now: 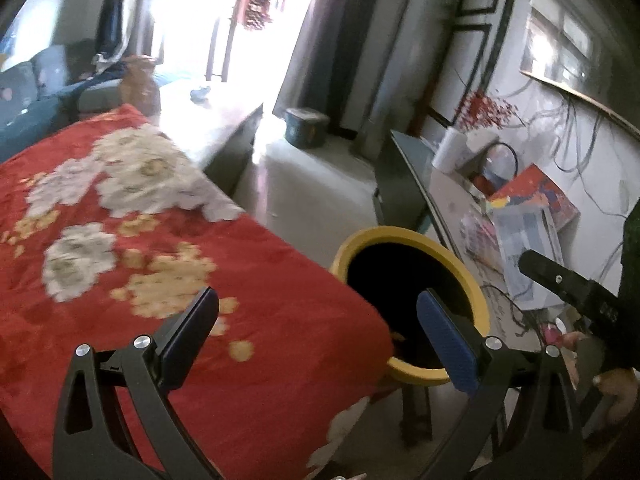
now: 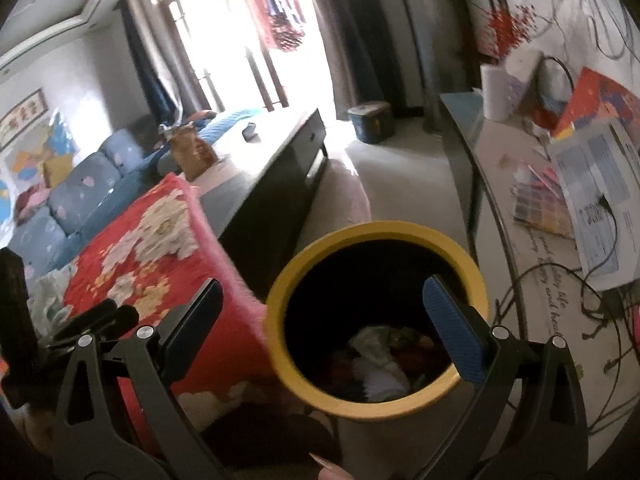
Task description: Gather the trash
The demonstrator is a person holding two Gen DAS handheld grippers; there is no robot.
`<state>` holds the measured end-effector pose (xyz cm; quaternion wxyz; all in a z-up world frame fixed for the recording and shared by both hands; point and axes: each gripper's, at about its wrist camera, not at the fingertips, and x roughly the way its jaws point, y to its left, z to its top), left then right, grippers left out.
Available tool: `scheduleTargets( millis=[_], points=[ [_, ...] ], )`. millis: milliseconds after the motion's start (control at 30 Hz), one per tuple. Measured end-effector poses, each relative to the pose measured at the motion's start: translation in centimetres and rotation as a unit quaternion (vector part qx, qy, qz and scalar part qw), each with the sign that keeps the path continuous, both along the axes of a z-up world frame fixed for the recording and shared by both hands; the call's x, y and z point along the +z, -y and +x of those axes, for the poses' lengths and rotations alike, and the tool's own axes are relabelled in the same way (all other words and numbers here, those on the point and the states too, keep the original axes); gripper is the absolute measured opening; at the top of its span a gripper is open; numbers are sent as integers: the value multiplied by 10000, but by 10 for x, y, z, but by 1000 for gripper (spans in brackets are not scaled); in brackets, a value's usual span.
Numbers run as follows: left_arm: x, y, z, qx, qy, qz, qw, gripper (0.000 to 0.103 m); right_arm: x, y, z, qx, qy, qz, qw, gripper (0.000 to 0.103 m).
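A yellow-rimmed trash bin (image 2: 280,292) stands on the floor between the red floral blanket (image 2: 152,248) and the desk. Crumpled white and red trash (image 2: 380,360) lies at its bottom in the right wrist view. My right gripper (image 2: 324,320) hovers above the bin's mouth, open wide, nothing between its fingers. My left gripper (image 1: 320,328) is open too and empty, over the blanket's edge (image 1: 160,240) beside the bin (image 1: 400,236). The right gripper's body (image 1: 568,284) shows at the right of the left wrist view, with a hand below it.
A desk (image 2: 532,280) at the right carries papers (image 2: 600,184), cables, a paper roll (image 2: 498,92) and red items. A dark low table (image 2: 280,168) stands behind the blanket. A blue sofa (image 2: 72,192) is at the left, a small tub (image 2: 370,122) near the bright door.
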<state>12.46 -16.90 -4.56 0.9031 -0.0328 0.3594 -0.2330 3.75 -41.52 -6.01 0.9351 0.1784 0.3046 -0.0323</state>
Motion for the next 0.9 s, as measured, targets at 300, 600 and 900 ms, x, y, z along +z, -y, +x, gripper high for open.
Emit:
scheduleTargets(
  millis=[300, 600, 900],
  points=[
    [11, -54, -24, 587, 246, 115, 9979, 96, 21, -66, -17, 428, 707, -616, 9947, 92],
    [21, -95, -67, 1146, 1017, 443, 9872, 97, 27, -112, -49, 413, 1664, -839, 9816, 92],
    [35, -125, -103, 1538, 1634, 118, 9744, 97, 17, -148, -65, 605, 2018, -1371, 9679, 92]
  ],
)
